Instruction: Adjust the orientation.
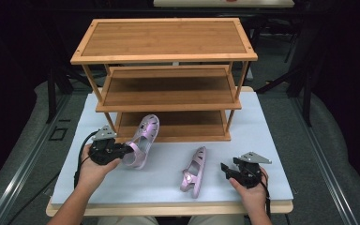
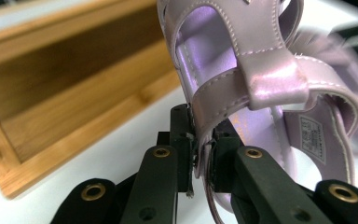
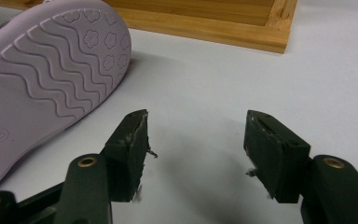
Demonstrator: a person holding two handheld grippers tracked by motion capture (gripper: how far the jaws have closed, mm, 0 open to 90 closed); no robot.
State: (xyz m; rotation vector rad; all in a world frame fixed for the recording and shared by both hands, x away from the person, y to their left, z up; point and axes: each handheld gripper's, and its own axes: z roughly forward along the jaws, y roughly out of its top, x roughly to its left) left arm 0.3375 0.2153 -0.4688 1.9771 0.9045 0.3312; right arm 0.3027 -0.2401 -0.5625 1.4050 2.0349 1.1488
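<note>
Already clamped by its heel strap in the left gripper (image 1: 130,150), the pink sandal (image 1: 143,140) points toe-first at the rack's bottom shelf (image 1: 178,131) just ahead — seemingly lifted slightly — while the right gripper (image 1: 226,169) rests open beside the second sandal (image 1: 194,171).

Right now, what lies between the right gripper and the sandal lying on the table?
Nothing: in the high view only bare table separates the right gripper from the lying sandal. The right gripper view shows its open jaws over bare surface.

Rack (image 1: 164,40): we see it at the table's (image 1: 262,140) far side.
Left sandal (image 1: 140,140): before the rack's bottom shelf.
Right sandal (image 1: 194,171): right of it, nearer us.
</note>
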